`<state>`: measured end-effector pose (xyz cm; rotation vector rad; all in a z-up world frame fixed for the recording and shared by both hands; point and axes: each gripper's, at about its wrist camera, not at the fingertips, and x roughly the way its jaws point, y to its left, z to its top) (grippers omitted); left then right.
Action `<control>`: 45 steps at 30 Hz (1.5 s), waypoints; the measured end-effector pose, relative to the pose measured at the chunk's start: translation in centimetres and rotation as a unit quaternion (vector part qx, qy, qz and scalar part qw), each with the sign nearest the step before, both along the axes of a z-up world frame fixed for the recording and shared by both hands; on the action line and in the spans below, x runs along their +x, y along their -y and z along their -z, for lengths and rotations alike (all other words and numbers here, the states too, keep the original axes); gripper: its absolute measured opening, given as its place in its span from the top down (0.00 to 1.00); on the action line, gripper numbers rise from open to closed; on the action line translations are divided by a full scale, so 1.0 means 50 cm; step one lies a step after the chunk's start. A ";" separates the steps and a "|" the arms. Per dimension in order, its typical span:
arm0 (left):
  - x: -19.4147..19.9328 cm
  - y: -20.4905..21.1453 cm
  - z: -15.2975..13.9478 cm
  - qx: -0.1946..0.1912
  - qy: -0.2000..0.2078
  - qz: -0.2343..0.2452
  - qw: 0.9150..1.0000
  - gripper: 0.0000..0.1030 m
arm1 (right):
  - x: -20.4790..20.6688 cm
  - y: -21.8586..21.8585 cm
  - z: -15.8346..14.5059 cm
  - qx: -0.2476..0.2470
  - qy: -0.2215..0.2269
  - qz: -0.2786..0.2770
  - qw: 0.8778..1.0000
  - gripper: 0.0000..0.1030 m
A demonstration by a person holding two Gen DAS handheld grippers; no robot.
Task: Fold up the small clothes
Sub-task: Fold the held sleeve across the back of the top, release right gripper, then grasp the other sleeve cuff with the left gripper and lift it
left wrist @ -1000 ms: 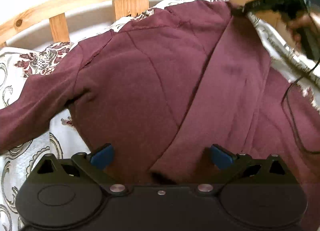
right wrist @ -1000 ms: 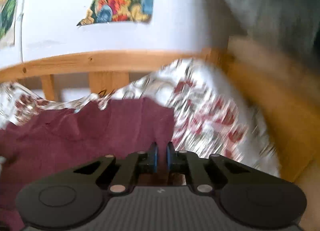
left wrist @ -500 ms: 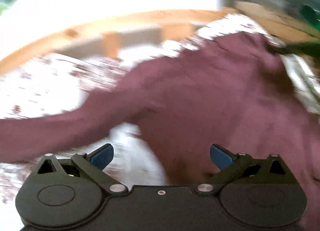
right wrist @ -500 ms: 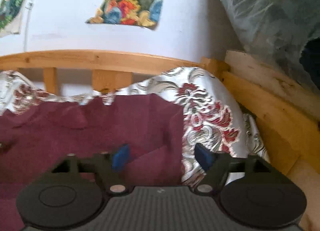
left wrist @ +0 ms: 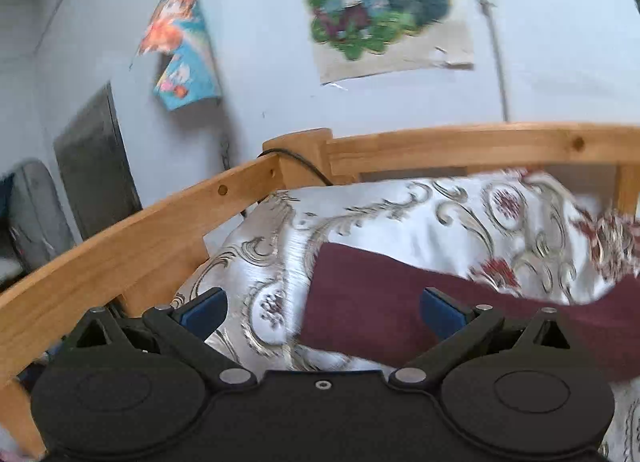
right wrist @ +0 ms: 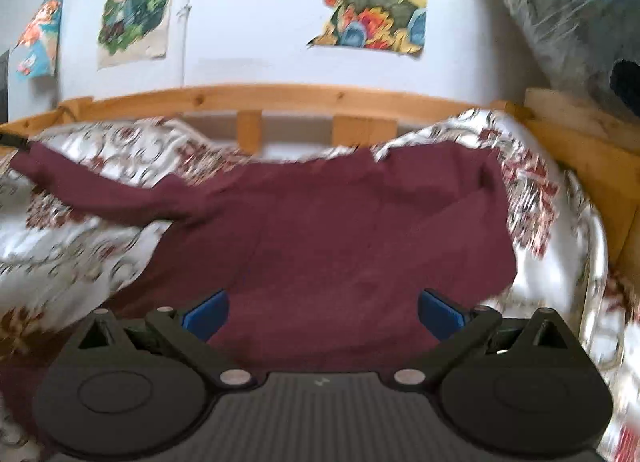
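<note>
A maroon long-sleeved top [right wrist: 340, 238] lies on the patterned bedspread [right wrist: 60, 246]. In the right wrist view its body fills the middle, its right side looks folded over, and its left sleeve [right wrist: 104, 194] stretches out to the left. My right gripper [right wrist: 322, 312] hovers above the top's near part, its jaws opening wide with nothing pressed between the pads. In the left wrist view the sleeve's end [left wrist: 384, 302] lies flat just ahead. My left gripper [left wrist: 322, 308] stands open over that cuff, its blue pads [left wrist: 438, 312] apart and not touching the cloth.
A wooden bed rail [left wrist: 132, 246] curves around the left and far sides, with a black cable [left wrist: 296, 166] over its corner post. Posters [left wrist: 376, 2] hang on the white wall. A plastic-wrapped bundle [right wrist: 560, 10] sits at the right beyond the wooden frame [right wrist: 592, 158].
My right gripper let go of the top's far corner, opened wide and pulled back. My left gripper swung left, away from the top's body to the sleeve's end, staying open.
</note>
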<state>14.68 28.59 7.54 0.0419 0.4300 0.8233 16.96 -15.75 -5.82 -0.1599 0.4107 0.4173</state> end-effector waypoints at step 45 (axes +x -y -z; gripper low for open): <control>0.075 0.698 -0.021 0.015 0.050 0.492 0.869 0.93 | -0.038 0.138 0.014 0.060 -0.045 0.091 0.993 0.00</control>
